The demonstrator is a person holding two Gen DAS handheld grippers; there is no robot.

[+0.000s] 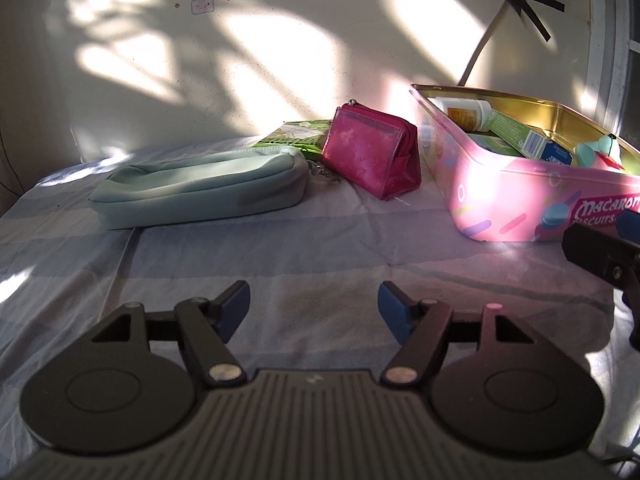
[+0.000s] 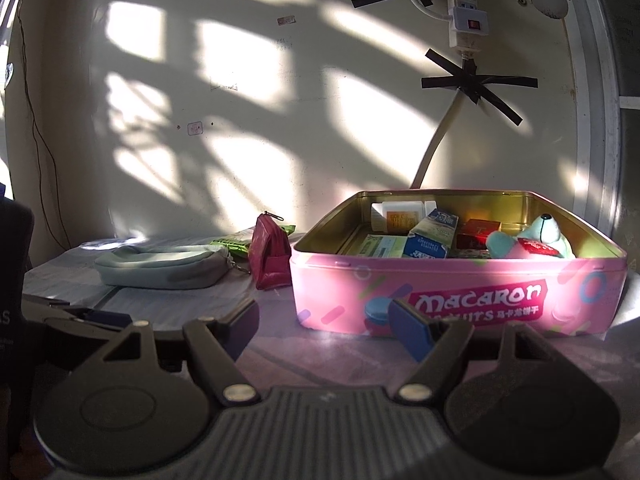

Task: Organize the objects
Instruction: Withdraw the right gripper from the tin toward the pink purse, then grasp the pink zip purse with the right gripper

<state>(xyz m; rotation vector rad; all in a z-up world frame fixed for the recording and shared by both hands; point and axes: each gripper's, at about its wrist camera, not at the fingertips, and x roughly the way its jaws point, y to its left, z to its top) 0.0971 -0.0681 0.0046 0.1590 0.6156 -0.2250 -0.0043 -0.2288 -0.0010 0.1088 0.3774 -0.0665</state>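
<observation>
Left tool: jaws apart, nothing between them, above the striped sheet.
Right tool: jaws apart, empty, just before the tin.
Pink biscuit tin: lid off, on the sheet; holds a white bottle, small cartons and a plush toy.
Magenta pouch: upright, left of tin.
Pale green pouch: flat, left of the magenta pouch.
Green packet: behind both pouches.

Two pouches, one tin
</observation>
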